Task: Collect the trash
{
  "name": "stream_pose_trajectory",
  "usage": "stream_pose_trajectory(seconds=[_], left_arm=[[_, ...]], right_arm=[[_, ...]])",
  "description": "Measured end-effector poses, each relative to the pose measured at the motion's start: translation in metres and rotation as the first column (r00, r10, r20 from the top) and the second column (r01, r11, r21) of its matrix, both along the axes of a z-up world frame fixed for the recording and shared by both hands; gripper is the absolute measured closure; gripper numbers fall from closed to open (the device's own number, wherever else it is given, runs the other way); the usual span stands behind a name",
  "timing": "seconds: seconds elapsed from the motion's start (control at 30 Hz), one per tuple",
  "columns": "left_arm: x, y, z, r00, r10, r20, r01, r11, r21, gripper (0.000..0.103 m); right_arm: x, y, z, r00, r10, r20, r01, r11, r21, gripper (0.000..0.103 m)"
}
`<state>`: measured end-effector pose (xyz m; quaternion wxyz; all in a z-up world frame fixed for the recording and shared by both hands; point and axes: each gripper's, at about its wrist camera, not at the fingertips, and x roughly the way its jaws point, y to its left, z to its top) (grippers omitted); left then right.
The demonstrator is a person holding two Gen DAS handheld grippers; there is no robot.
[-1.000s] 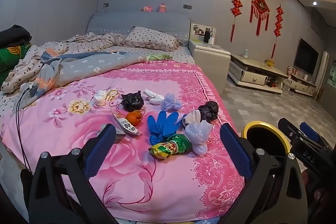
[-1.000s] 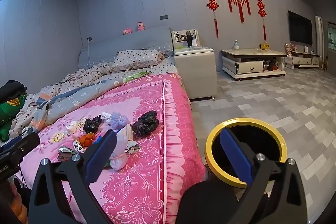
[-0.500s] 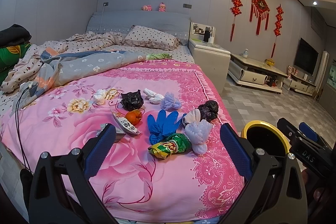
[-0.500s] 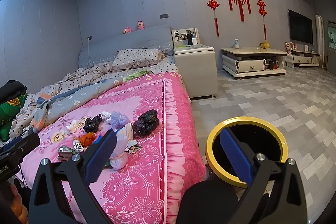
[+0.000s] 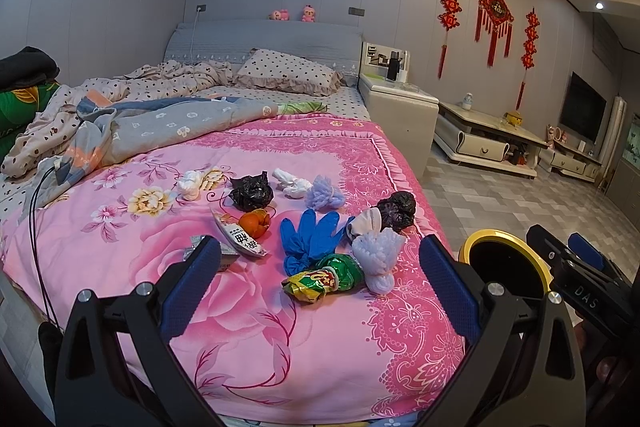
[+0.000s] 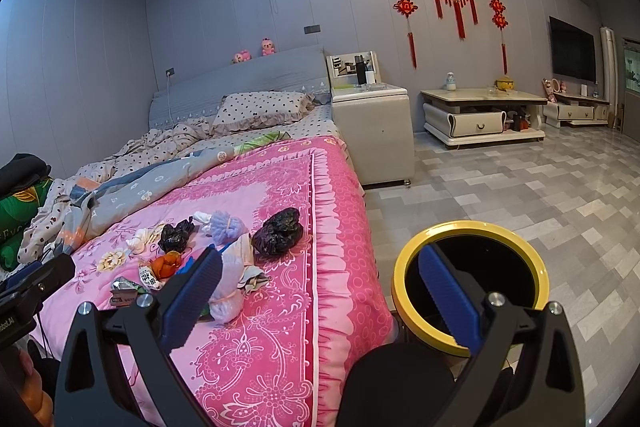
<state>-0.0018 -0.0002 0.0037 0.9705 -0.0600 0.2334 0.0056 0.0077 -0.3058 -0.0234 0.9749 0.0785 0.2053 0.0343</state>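
Nothing shifted, left gripper (image 5: pixel 320 267) spread above bed (image 5: pixel 240 327), right gripper (image 6: pixel 320 279) spread empty

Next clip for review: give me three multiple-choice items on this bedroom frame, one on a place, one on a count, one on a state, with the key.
1. Where does the yellow-rimmed black trash bin stand?
A. on the bed
B. on the tiled floor beside the bed
C. on the nightstand

2. How many crumpled black plastic bags lie on the pink floral bedspread?
A. one
B. two
C. four

3. How is the left gripper?
A. jaws open, holding nothing
B. shut on a blue rubber glove
C. shut on an orange

Key: B, the bin sits on the floor at the bed's edge; B, two black bags show; A, the jaws stand wide apart and nothing lies between them.
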Motion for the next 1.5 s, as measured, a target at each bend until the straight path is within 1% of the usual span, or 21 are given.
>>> stream_pose_trajectory(seconds=[1.5], left_arm=[[0.0007,-0.0002,-0.0011,1.000,0.000,-0.004,0.000,1.000,-0.006,0.008]], right_arm=[[0.0006,0.0020,-0.0070,1.000,-0.002,-0.019,0.002,1.000,0.015,0.008]])
